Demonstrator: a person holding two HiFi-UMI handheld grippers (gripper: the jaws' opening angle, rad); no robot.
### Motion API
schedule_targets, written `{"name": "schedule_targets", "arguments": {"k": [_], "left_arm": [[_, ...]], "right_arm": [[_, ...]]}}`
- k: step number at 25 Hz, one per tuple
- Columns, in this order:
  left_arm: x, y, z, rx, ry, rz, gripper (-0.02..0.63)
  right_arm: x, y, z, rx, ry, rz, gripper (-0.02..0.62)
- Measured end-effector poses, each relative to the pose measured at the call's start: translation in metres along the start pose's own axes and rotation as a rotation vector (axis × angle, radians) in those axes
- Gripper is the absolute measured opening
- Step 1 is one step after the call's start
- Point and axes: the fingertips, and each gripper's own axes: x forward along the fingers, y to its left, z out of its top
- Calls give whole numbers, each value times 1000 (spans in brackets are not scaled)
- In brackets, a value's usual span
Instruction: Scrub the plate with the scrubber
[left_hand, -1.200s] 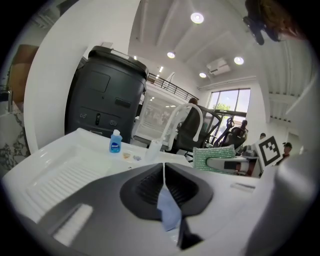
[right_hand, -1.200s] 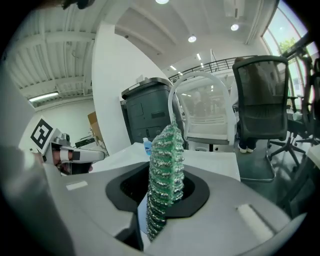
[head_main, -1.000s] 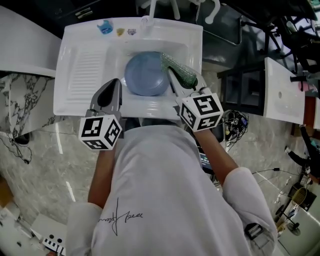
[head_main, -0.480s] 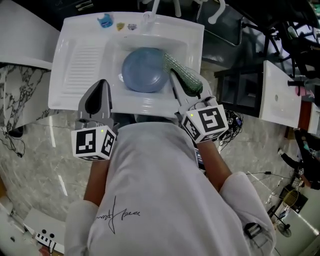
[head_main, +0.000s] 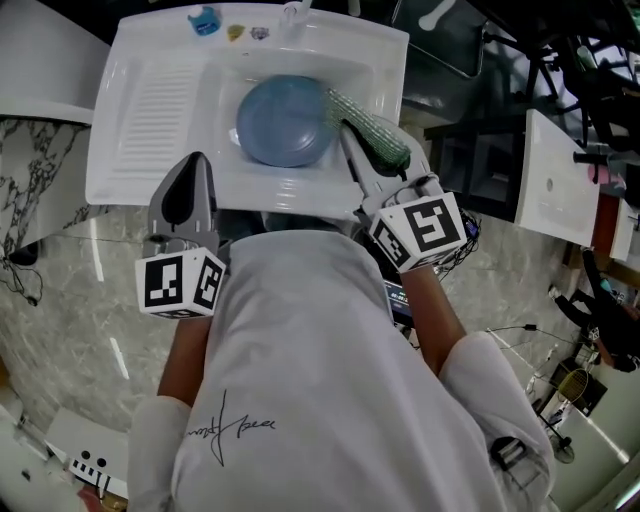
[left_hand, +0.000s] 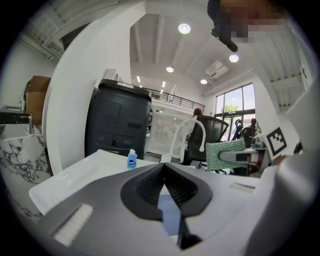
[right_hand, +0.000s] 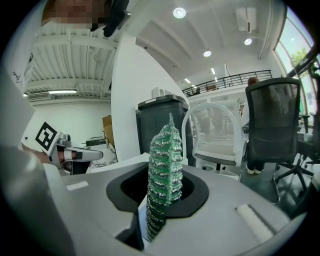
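Clamping a knobbly green scrubber (head_main: 372, 135), the right claw (head_main: 347, 133) flanks the round plate (head_main: 283, 120).

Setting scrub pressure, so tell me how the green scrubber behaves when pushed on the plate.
The scrubber looks like knitted mesh, so it probably squashes rather than staying stiff. Clamped in the right gripper, it holds its shape unsupported, so it is likely light. Its rough weave should resist slipping.

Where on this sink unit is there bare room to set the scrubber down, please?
The ribbed drainboard is bare, between the sink's left edge and the basin, beyond the left gripper. The basin is crowded: the blue plate fills most of it, with the green scrubber in the right gripper at its right side. The back ledge holds a blue bottle.
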Motion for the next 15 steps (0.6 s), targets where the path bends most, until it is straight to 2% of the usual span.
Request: {"name": "schedule_targets", "arguments": {"k": [6,9,15], "left_arm": [[-7,-4,7,-30,-42,-16,41],[-9,-9,8,-12,-50,-41,35],[-25,-9,21,51,-131,-85,11]], "right_arm": [[0,7,-2,2,7,32,66],[2,11,-1,-5,7,45,66],[4,19,5,-50,18,51,66]]}}
